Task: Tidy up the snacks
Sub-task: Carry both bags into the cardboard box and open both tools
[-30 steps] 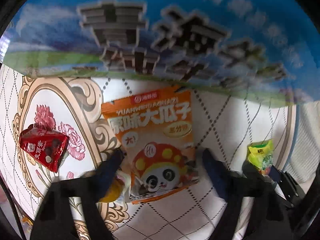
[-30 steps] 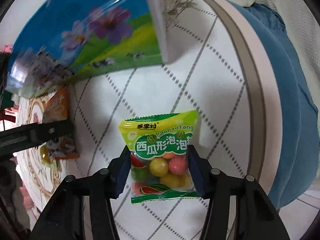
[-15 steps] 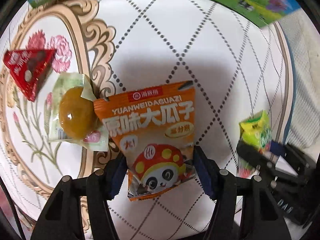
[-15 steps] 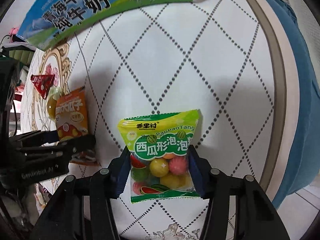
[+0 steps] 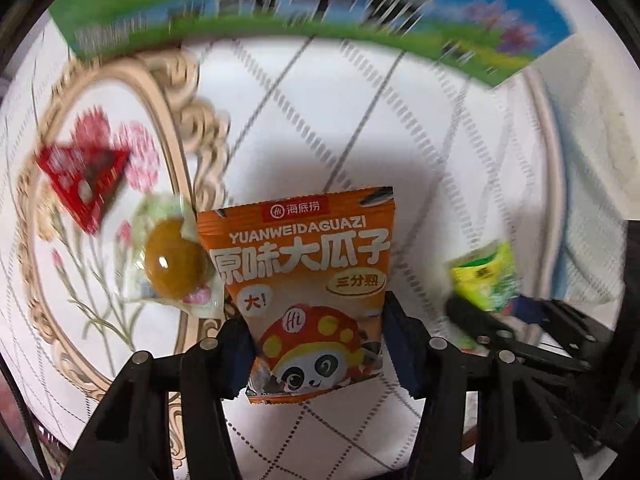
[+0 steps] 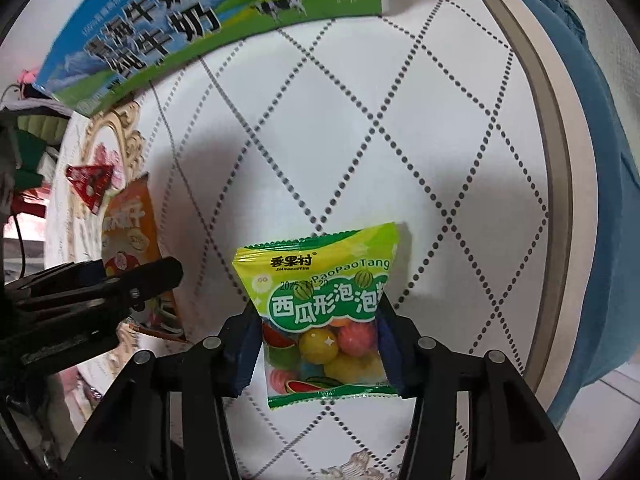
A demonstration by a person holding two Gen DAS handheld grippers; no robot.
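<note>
Snack packets in both of your grippers: your left gripper point(image 5: 316, 354) is clamped on the orange sunflower-seed packet point(image 5: 304, 280), and your right gripper point(image 6: 316, 350) pinches the green bubble-gum packet point(image 6: 324, 308), each held above the patterned bench point(image 6: 360, 128). Half a second ago the milk carton point(image 6: 168, 20) sat at the far edge of both views; now it fills more of the blurred left view, so you seem to be swinging the seed packet back toward it, while the gum packet has hardly shifted in its grip. The red triangular packet point(image 5: 84, 184) and the wrapped amber sweet point(image 5: 172, 268) lie on the bench at left, the sweet just beside the seed packet. Judging by this, both pickups are done and placing remains
</note>
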